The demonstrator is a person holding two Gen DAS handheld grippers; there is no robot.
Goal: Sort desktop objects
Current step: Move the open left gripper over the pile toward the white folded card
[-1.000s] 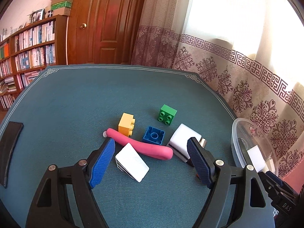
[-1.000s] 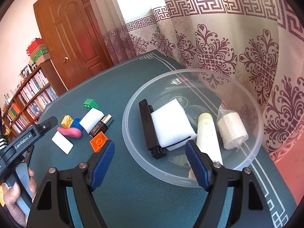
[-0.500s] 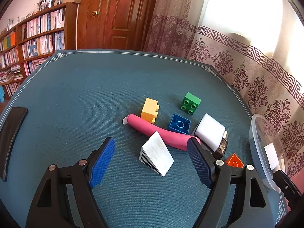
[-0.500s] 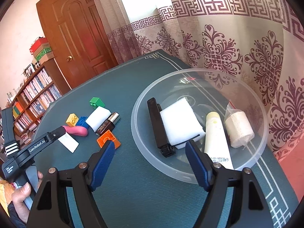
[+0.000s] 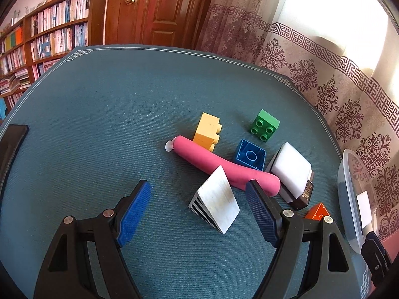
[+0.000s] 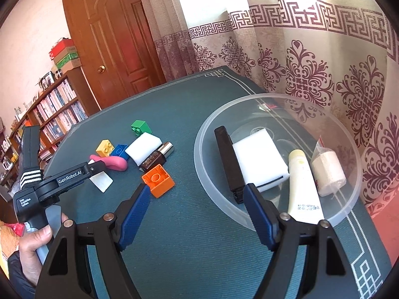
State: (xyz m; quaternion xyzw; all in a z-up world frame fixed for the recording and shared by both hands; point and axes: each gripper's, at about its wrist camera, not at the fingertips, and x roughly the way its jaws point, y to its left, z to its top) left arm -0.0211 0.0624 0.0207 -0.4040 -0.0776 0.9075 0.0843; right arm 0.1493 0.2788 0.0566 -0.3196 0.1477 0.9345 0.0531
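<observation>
Now | left gripper (image 5: 198,214) wide over white wedge (image 5: 215,200) | pink roll (image 5: 224,168) behind | right gripper (image 6: 197,214) wide

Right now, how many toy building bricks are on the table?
4, all visible: yellow brick against the pink roll, green brick farthest back, blue brick between them, orange brick nearest the bowl.

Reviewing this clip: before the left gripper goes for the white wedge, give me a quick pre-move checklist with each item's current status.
1. Left gripper open, nothing between the pads: ok.
2. White wedge lies between the finger lines: ok.
3. Wedge free of neighbours: not ok, its far end meets the pink roll.
4. Right gripper open and empty: ok.
5. Bowl has room: ok, though it holds several items.
6. Wedge weight or slipperiness: cannot tell.
</observation>
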